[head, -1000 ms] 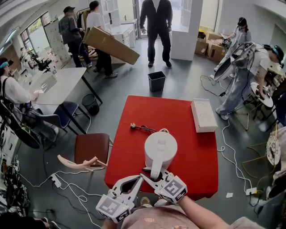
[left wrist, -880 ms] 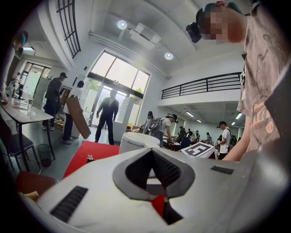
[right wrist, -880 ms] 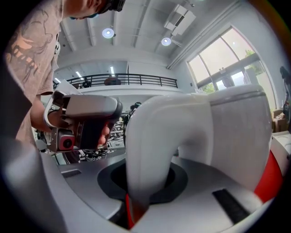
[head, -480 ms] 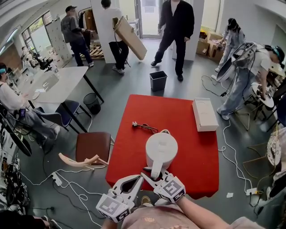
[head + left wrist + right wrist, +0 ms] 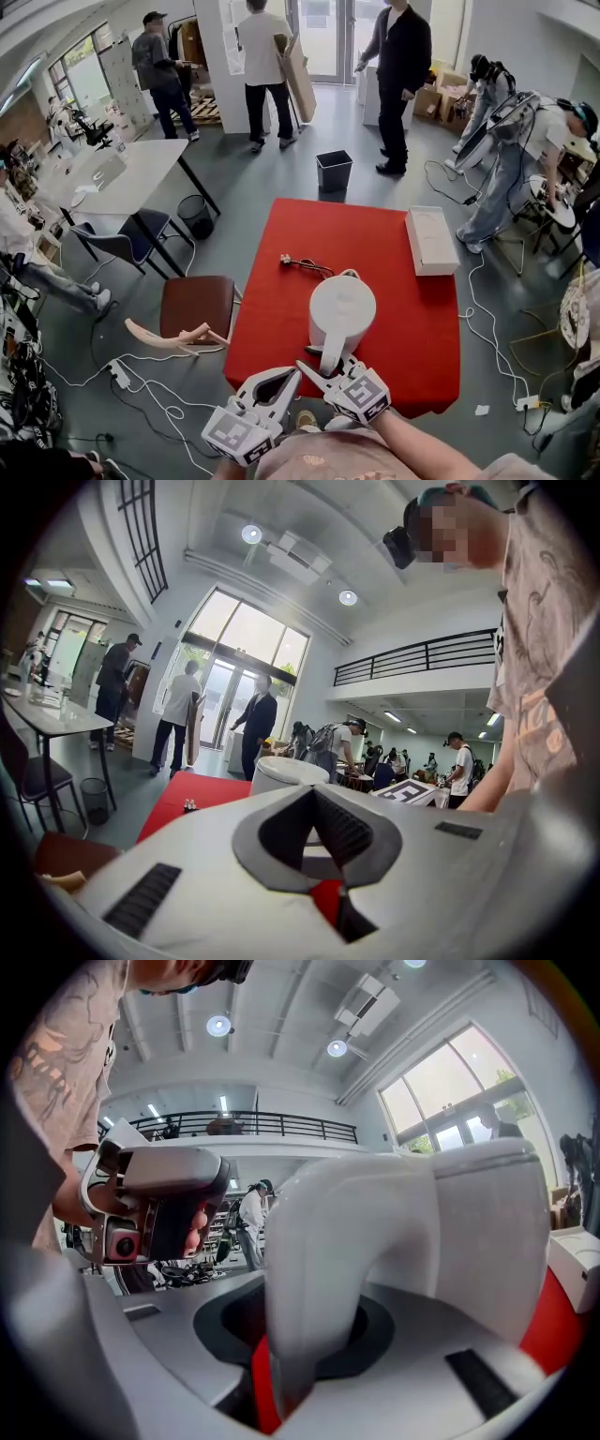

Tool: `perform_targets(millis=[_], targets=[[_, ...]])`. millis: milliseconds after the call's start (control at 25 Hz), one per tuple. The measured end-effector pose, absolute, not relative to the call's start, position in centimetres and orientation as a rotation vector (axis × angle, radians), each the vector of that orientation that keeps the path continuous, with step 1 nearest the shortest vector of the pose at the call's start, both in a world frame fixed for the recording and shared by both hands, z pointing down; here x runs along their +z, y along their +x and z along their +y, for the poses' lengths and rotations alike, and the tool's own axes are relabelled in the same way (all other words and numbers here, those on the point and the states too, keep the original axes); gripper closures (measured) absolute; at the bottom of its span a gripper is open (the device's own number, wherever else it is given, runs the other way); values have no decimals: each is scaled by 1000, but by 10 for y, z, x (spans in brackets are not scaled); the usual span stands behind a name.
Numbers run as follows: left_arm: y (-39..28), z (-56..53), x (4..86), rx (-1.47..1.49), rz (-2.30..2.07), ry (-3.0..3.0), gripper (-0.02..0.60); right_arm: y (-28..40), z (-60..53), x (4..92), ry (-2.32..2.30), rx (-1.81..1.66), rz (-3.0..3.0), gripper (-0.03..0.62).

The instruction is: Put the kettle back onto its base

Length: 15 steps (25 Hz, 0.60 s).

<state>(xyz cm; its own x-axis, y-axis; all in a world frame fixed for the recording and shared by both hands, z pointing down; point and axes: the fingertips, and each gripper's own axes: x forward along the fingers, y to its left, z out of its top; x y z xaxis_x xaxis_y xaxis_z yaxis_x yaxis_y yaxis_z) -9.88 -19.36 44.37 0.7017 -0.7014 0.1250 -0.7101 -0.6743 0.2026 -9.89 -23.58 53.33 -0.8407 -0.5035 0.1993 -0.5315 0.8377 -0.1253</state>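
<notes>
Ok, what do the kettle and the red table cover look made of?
The kettle looks like white plastic, smooth with a soft sheen: its handle has rounded moulded edges and dull highlights. The red table cover looks like matte cloth, perhaps felt: no glare, and it seems to hang over the near edge.

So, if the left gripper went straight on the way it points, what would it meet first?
Most likely the white plastic kettle on the red table, straight beyond the left gripper; depth is unclear.
</notes>
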Motion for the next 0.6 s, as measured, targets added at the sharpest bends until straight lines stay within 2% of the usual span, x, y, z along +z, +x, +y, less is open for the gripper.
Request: perform_targets(millis=[120,600], targets=[[-96,-194,440,45,-1121,2678,594,-100,-234,533,807,283,-2847,401],[-97,-197,442,45,-1107,2680,594,-96,-234,542,816,240,-2771,401]])
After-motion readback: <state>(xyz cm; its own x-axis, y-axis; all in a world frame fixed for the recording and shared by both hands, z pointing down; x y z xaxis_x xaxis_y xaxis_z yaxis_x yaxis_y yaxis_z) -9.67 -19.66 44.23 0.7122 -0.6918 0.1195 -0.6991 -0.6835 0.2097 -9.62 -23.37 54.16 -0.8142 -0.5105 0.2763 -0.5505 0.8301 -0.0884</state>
